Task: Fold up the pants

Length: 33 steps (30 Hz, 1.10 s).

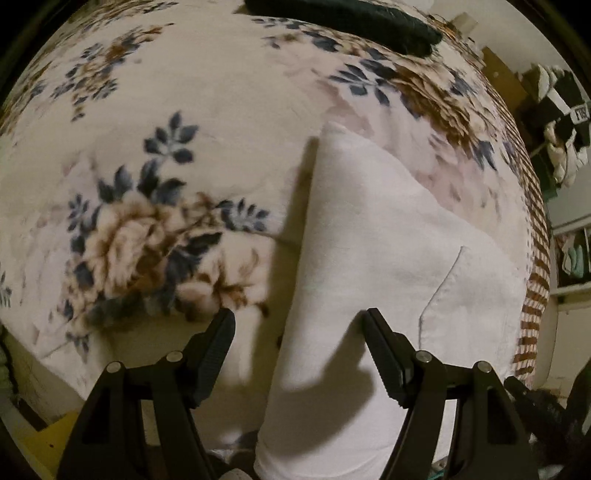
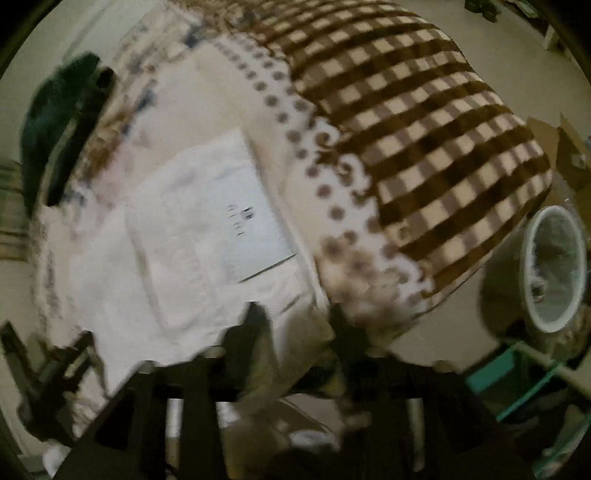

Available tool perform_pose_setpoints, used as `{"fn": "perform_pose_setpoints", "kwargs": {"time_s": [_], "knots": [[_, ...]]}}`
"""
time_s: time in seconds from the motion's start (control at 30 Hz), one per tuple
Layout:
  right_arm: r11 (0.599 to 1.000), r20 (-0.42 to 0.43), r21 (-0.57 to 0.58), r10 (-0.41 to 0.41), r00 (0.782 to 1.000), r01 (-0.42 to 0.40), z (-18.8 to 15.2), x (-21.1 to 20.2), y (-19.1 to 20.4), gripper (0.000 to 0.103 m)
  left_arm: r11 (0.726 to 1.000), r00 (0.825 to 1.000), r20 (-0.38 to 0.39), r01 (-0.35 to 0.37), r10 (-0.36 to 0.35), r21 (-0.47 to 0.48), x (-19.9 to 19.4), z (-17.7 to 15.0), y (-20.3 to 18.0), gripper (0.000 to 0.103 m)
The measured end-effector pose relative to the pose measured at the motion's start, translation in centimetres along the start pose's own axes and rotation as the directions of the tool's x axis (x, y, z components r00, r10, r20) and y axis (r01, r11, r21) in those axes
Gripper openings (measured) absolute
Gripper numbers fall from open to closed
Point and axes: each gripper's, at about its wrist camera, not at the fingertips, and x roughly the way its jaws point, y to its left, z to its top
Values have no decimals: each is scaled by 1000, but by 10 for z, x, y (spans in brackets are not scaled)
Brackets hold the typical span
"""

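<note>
White pants (image 1: 373,266) lie folded lengthwise on a floral blanket (image 1: 177,110), running from the near bed edge toward the far right, with a pocket seam showing. My left gripper (image 1: 301,332) is open and empty, its fingers apart above the near end of the pants. In the blurred right wrist view the white pants (image 2: 192,236) lie with the inner waistband label (image 2: 255,229) showing. My right gripper (image 2: 295,317) is open and empty, hovering over the waistband edge near the bed's side.
A dark green garment (image 1: 354,22) lies at the far edge of the bed; it also shows in the right wrist view (image 2: 55,122). A brown checked blanket (image 2: 424,129) covers the bed's right part. A white bin (image 2: 554,266) stands on the floor.
</note>
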Motion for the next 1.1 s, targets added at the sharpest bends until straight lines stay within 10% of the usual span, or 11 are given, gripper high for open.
{"fn": "perform_pose_setpoints", "kwargs": {"time_s": [0.1,0.33,0.87,1.1], "knots": [[996,39,11,92,995,-93,14,-11,-5,71,1000,1000,11,17,-17,21,-4,8,-2,70],[957,-83,-12,286,955,-288,66,38,9,76,991,992,-15,128,-128,-33,16,29,4,70],[957,-176,-7,285,942,-291,91,69,19,75,987,987,-15,160,-160,8,28,36,0,69],[971,-123,-122,193,974,-208,81,52,41,14,983,983,18,184,-185,25,26,33,-5,48]]}}
